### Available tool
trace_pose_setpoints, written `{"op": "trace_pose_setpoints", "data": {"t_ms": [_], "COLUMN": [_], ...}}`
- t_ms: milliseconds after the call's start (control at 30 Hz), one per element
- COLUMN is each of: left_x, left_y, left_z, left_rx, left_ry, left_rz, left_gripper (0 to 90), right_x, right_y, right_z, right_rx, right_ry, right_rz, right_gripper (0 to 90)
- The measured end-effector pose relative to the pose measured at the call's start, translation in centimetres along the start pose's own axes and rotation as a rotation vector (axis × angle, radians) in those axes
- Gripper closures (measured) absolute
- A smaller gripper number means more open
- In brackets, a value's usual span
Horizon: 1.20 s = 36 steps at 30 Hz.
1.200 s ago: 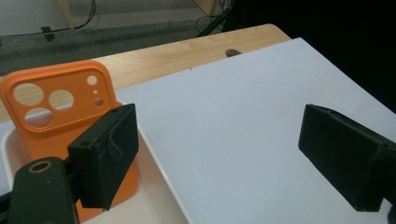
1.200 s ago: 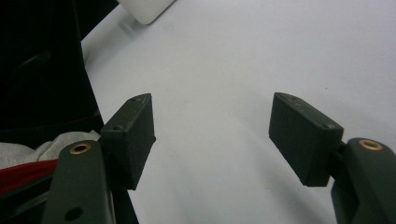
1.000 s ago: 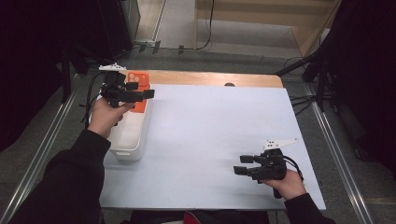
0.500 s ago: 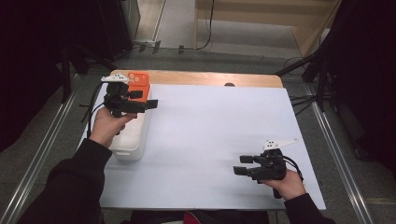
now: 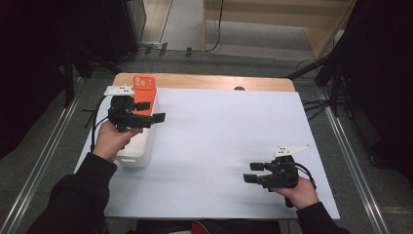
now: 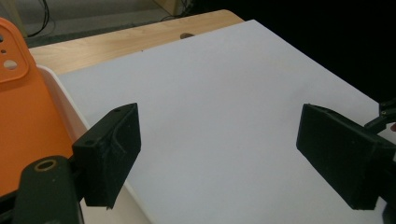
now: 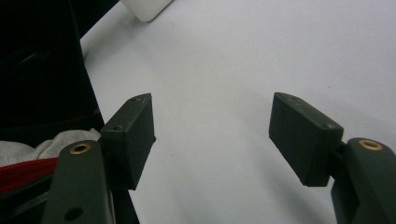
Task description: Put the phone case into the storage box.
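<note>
An orange phone case lies at the far end of a white bin on the table's left side; in the left gripper view the orange phone case sits at the left beside the bin's rim. My left gripper hovers over the bin just nearer than the case, pointing right, jaws open and empty. Near the front right edge my right gripper points left, also open with nothing between its jaws.
A white sheet covers most of the wooden table. A corner of the white bin shows far off in the right gripper view. Metal rails and cables run along the floor on both sides.
My left gripper has moved toward the person and a little lower, uncovering the orange phone case. The right gripper has stayed where it was.
</note>
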<state>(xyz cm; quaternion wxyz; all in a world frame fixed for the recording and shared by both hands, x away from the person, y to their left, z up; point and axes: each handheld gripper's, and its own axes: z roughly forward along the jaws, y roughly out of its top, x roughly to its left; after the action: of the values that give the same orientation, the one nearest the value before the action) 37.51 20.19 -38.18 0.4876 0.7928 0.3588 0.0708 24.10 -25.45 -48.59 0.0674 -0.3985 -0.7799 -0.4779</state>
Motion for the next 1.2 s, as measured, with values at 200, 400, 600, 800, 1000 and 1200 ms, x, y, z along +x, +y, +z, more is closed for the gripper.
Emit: {"op": "trace_pose_setpoints", "data": {"t_ms": [200,400,600,800,1000,1200], "left_x": [-0.2,-0.9,-1.6,-2.2,-2.8,-3.5], "left_y": [-0.8,-1.5,-2.3,-3.2,-3.8,-4.5], "left_z": [-0.5,-0.6,-0.9,-0.9,-0.7,-0.7], "left_rx": [-0.020,0.010,0.001,0.014,0.024,0.028], "left_ry": [-0.060,-0.052,-0.069,-0.074,-0.083,-0.099], "left_rz": [-0.022,0.024,0.038,0.064,0.078,0.100], "left_gripper": [14.2,14.2,14.2,14.2,14.2,14.6], "right_x": [0.0,0.0,0.0,0.0,0.0,0.0], "right_y": [0.0,0.0,0.0,0.0,0.0,0.0], "right_z": [0.0,0.0,0.0,0.0,0.0,0.0], "right_rx": [-0.002,-0.004,-0.002,0.000,0.000,0.000], "right_ry": [0.000,-0.001,0.000,0.001,0.001,0.000], "right_rz": [-0.001,-0.002,-0.001,0.000,-0.001,-0.001], "right_gripper": [30.2,30.2,30.2,30.2,30.3,30.2]}}
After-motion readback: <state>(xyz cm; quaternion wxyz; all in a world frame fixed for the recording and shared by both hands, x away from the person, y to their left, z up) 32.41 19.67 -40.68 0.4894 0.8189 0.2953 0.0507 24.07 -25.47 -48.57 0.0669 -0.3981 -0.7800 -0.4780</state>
